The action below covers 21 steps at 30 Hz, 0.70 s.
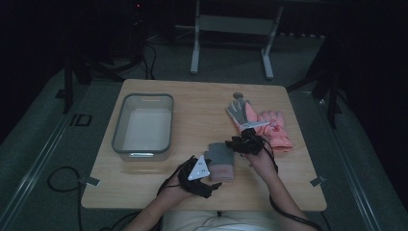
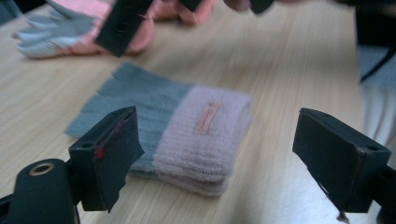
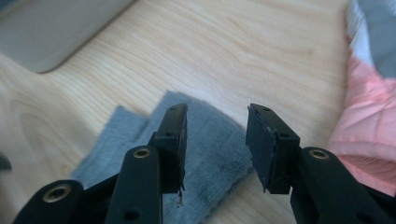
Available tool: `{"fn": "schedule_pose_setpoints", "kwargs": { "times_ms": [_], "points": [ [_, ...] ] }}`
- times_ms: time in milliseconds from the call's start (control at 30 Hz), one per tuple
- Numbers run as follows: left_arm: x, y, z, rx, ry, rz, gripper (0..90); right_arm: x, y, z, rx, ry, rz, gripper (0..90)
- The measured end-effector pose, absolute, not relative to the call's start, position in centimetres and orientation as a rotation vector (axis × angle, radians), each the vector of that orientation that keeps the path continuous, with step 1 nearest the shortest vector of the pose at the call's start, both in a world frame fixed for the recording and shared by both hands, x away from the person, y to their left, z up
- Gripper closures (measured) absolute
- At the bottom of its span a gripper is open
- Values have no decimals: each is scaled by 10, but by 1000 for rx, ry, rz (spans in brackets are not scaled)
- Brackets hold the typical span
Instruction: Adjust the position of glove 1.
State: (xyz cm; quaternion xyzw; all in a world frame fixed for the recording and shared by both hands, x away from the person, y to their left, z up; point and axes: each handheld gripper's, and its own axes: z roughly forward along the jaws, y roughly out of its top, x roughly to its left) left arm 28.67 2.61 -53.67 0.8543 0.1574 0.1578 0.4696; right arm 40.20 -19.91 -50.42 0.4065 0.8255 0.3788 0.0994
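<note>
A folded knit glove point(image 1: 220, 166) lies flat on the wooden table point(image 1: 197, 106), near the bottom middle of the high view. It is grey at the finger end and pale pink at the cuff, with a small tag on the pink part.

The left gripper point(image 1: 208, 185) sits at the bottom of the high view, just beside the glove's lower left corner. In the left gripper view its two black jaws stand wide apart, with the glove point(image 2: 173, 128) lying on the table past them. They hold nothing.

The right gripper point(image 1: 246, 143) is just to the upper right of the glove in the high view. In the right gripper view its jaws are partly spread, with a gap between them, and the grey end of the glove point(image 3: 210, 154) lies underneath. The pads do not pinch the cloth.

So the glove looks folded and let go — both grippers are free of it. To me this is the gap between two steps.

More gloves wait at the right side of the table: a pink and grey pair point(image 1: 262, 122). A grey bin point(image 1: 143, 126) stands at the left, and I see nothing in it.

The next move is likely one of two things — lift the folded glove into the bin, or reach for the pink pair. Either way a gripper must come down low, close on the cloth, and keep the fold neat.
</note>
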Motion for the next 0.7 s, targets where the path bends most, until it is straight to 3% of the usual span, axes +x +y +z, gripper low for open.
{"fn": "schedule_pose_setpoints", "kwargs": {
  "times_ms": [200, 433, 700],
  "points": [
    [297, 11, -548, 2233, 280, 396, 259, 414, -200, -531, 1282, 2447, 1052, 498],
    [298, 8, -553, 2270, 240, 425, 330, 415, -197, -542, 1298, 2471, 980, 397],
    [288, -2, -559, 2344, 156, 614, 363, 411, -197, -546, 1322, 2458, 1007, 440]
  ]
}}
